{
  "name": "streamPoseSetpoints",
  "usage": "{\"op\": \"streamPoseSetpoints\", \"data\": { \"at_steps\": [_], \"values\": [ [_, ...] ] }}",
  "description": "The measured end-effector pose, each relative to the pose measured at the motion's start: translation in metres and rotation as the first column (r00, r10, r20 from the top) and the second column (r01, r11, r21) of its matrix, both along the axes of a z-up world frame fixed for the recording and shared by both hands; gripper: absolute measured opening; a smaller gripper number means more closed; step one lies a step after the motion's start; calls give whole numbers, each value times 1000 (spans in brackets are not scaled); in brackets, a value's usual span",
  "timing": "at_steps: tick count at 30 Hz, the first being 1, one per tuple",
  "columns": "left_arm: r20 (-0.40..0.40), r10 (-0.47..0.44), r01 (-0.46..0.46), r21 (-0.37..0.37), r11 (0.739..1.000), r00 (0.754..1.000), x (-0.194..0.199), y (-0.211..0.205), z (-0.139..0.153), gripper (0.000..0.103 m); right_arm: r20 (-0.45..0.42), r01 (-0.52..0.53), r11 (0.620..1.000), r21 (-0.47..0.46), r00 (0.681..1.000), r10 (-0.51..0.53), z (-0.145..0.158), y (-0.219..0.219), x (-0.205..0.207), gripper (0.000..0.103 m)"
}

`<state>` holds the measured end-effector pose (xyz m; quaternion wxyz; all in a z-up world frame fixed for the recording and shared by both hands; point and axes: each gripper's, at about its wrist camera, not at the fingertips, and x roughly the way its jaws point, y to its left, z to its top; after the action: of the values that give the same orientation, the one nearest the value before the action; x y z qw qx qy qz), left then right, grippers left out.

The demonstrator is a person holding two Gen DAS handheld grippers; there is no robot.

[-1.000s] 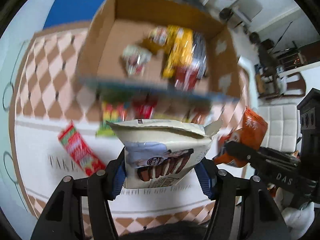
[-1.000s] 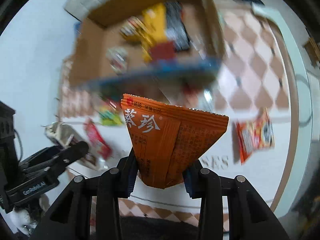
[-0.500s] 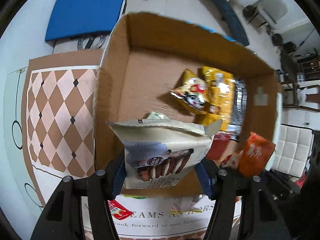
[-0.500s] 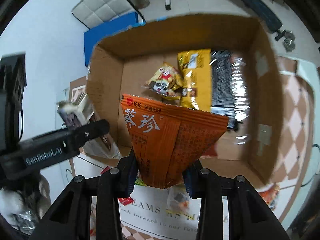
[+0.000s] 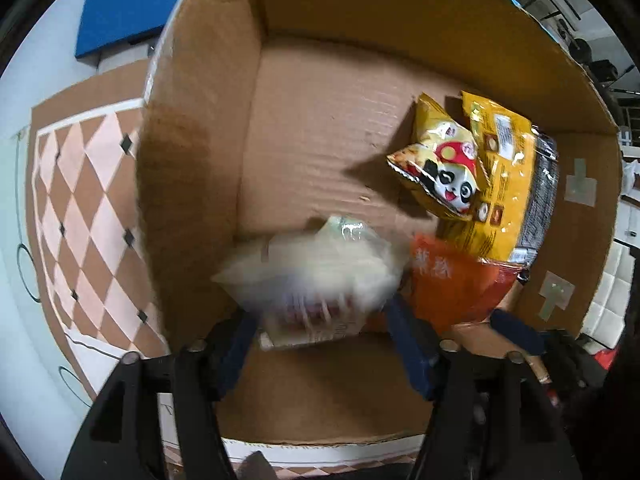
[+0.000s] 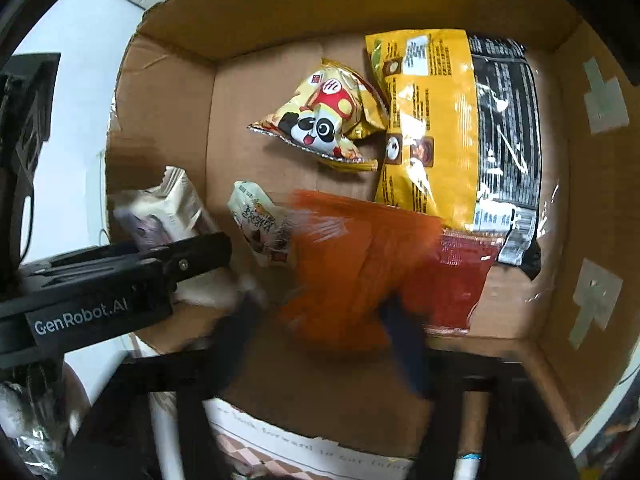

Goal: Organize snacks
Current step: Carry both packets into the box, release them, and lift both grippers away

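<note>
Both grippers hang inside a cardboard box (image 5: 192,160). The jaws of my left gripper (image 5: 320,340) are opening. Between them a white biscuit packet (image 5: 312,276) is blurred and slipping down, and the pads stand off it. My right gripper (image 6: 324,332) is opening wide too, its blue pads smeared with motion. An orange snack packet (image 6: 352,264) drops free from it onto the box floor. The orange packet (image 5: 452,280) also shows right of the white one in the left wrist view. The left gripper (image 6: 192,252) enters from the left of the right wrist view with the white packet (image 6: 160,208) by it.
On the box floor (image 6: 280,380) lie a yellow panda packet (image 6: 320,120), a large yellow bag (image 6: 424,120), a black-and-clear bag (image 6: 504,140), a red packet (image 6: 460,280) and a small white packet (image 6: 260,224). A checked mat (image 5: 80,200) lies left of the box.
Both grippers have sunk from above the box rim down into the box. Their jaws have spread, and the white and the orange packet have come loose.
</note>
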<state>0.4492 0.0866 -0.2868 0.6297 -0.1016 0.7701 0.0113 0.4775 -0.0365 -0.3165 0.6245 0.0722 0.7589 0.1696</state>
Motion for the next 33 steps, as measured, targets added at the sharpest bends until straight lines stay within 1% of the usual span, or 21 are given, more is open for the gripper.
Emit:
{"op": "streamPoseSetpoints", "data": {
  "at_steps": [1, 2, 6, 9, 12, 15, 16, 19, 20, 23, 29, 33],
  "values": [
    [3, -3, 3, 0, 1000, 1000, 0, 1, 0, 76, 0, -3, 1000, -9, 1000, 3, -1, 1, 1, 93],
    [5, 1, -1, 5, 1000, 1000, 0, 2, 1, 82, -1, -6, 1000, -12, 1000, 6, -1, 2, 2, 93],
    [38, -6, 6, 8, 1000, 999, -2, 2, 11, 82, 23, 5, 999, -39, 1000, -4, 2, 1, 5, 93],
    [62, -11, 11, 2, 1000, 998, -5, 0, 20, 82, 53, 19, 998, -68, 998, -15, 11, -3, 2, 93],
    [105, -12, 11, 5, 1000, 994, -9, -5, 31, 82, 94, 39, 995, -92, 995, -30, 25, -10, -3, 93],
    [164, -4, 1, 23, 1000, 986, -20, -8, 43, 82, 144, 54, 991, -123, 989, -36, 39, -21, -12, 93],
    [196, -1, -5, 28, 1000, 981, -27, -10, 50, 82, 159, 59, 990, -128, 987, -39, 44, -26, -16, 93],
    [260, 2, -16, 51, 999, 966, -41, -12, 66, 82, 217, 83, 984, -155, 975, -48, 60, -38, -27, 93],
    [287, -2, -17, 64, 998, 958, -48, -14, 73, 82, 248, 91, 981, -171, 968, -47, 68, -42, -33, 93],
    [343, -8, -22, 84, 996, 939, -66, -15, 89, 82, 305, 111, 975, -190, 951, -49, 86, -58, -46, 93],
    [431, -18, -32, 108, 994, 902, -100, -24, 116, 82, 403, 137, 969, -204, 914, -44, 125, -72, -73, 93],
    [489, -30, -36, 125, 991, 872, -120, -29, 139, 82, 455, 149, 969, -197, 889, -45, 152, -78, -95, 93]
  ]
}}
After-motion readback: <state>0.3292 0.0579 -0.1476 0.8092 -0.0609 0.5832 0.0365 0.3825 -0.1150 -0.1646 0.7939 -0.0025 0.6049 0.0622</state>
